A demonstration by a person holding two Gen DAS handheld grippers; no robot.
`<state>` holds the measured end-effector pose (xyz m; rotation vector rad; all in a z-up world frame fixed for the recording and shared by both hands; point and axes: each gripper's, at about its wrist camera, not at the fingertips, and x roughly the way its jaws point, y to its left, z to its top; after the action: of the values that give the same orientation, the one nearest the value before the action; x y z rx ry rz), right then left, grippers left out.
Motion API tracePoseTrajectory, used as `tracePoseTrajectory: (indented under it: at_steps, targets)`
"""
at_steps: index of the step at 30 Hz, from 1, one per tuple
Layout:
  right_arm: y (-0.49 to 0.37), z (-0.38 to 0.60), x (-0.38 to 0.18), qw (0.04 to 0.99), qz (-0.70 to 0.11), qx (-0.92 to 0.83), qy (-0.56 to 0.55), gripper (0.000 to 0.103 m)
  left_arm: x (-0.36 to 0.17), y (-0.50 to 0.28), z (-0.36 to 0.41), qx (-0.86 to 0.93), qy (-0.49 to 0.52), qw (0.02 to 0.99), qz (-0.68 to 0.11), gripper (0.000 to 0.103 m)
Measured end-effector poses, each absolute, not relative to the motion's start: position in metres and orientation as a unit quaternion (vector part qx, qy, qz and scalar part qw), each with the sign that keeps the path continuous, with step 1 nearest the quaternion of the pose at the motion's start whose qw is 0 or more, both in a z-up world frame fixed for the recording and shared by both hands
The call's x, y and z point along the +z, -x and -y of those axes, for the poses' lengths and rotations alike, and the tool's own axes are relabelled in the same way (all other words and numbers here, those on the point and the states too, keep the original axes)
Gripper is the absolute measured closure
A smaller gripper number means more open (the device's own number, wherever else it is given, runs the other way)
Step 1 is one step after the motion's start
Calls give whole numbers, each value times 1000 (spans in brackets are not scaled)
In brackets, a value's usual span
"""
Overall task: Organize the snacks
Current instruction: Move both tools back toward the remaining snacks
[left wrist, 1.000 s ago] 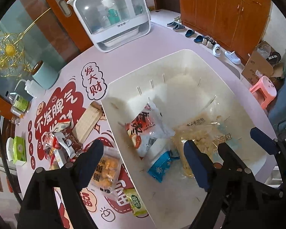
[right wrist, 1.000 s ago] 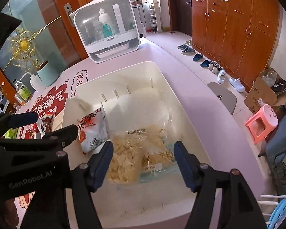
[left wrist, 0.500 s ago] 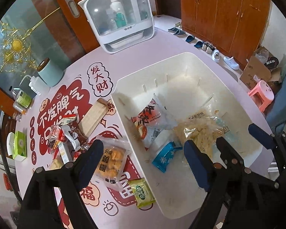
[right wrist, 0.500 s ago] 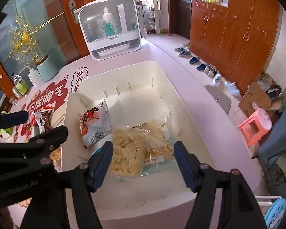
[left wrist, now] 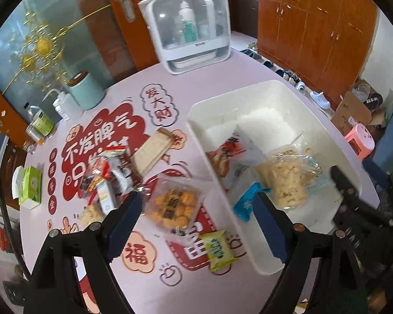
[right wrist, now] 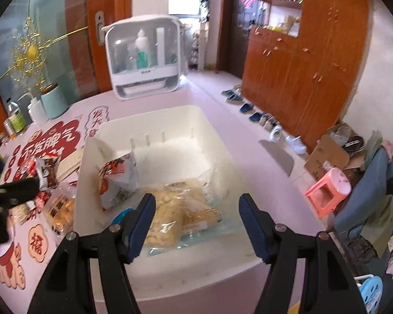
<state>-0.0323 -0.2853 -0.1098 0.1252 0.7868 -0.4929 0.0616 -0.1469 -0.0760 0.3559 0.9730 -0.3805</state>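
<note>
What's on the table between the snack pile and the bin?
Left wrist view: an orange snack bag lies between the pile and the bin.

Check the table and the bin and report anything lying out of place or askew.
Several snacks lie loose on the table outside the white bin: the orange-puff bag, the green packet and a jumbled pile of packets. Inside, the red-and-white bag leans askew. Nothing looks spilled or torn.
</note>
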Motion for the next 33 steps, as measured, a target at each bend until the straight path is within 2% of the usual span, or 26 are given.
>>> tracePoseTrajectory:
  at_steps: [6,16,21,22,23,25,33]
  targets:
    - [37,270,-104,887,-391,-238,-61,36,-66,-60,93,-159,-144,863,-457,18]
    - [30,215,-75,909,-358,-205,-57,36,-48,-59,-10,-110,-116,884,-440,18]
    - [18,222,-66,907,-351,-218,-78,36,-49,-63,-48,-100,-99,887,-439,18]
    - [16,226,-63,906,-350,-225,-77,33,-50,-64,-52,-99,-97,888,-439,18]
    - [14,229,-61,905,-351,-229,-76,20,-51,-65,-56,-98,-95,888,-440,18]
    - [13,230,-58,907,-346,-228,-77,6,-55,-67,-64,-96,-87,887,-444,18]
    - [11,211,-49,916,-329,-220,-61,6,-63,-73,-83,-90,-76,887,-446,18]
